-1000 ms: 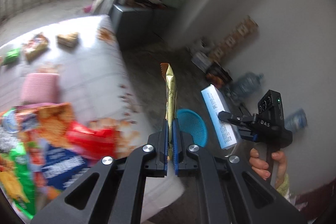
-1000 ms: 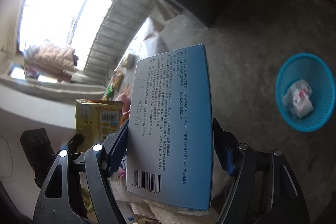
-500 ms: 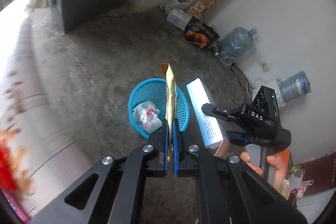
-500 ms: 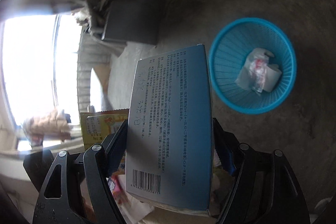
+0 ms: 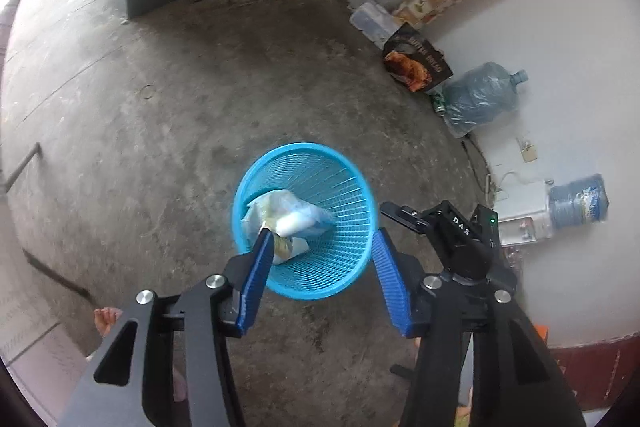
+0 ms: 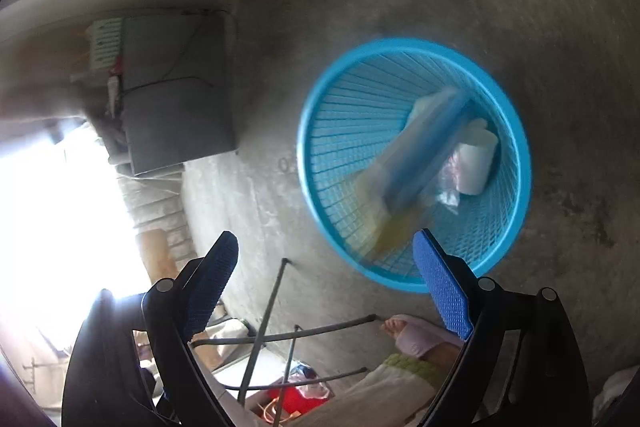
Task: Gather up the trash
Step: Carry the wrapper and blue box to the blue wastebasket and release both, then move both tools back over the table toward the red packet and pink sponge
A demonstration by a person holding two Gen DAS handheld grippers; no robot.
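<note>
Blue ribbed pads stand well apart on the left tongs, which hang above the round blue plastic mesh waste basket on the grey concrete floor; half a second ago those pads were pinched on a thin gold foil wrapper, and now they grip nothing. Crumpled white and pale wrappers lie in the basket's bottom, and the gold wrapper cannot be picked out among them with certainty, though a yellowish blur shows at the near wall in the right view. To the right, the right tongs are likewise spread wide and empty above the same basket, whereas a moment earlier they clamped a flat light-blue printed cardboard box. That box now appears as a motion-smeared blue and white streak inside the basket, leaning across the mesh beside a white paper cup, seemingly still falling or just settling. Both pieces of trash have therefore been let go over the bin, so this round of collecting looks finished. Judging from that, the next call is likely to swing back for more litter elsewhere.
</note>
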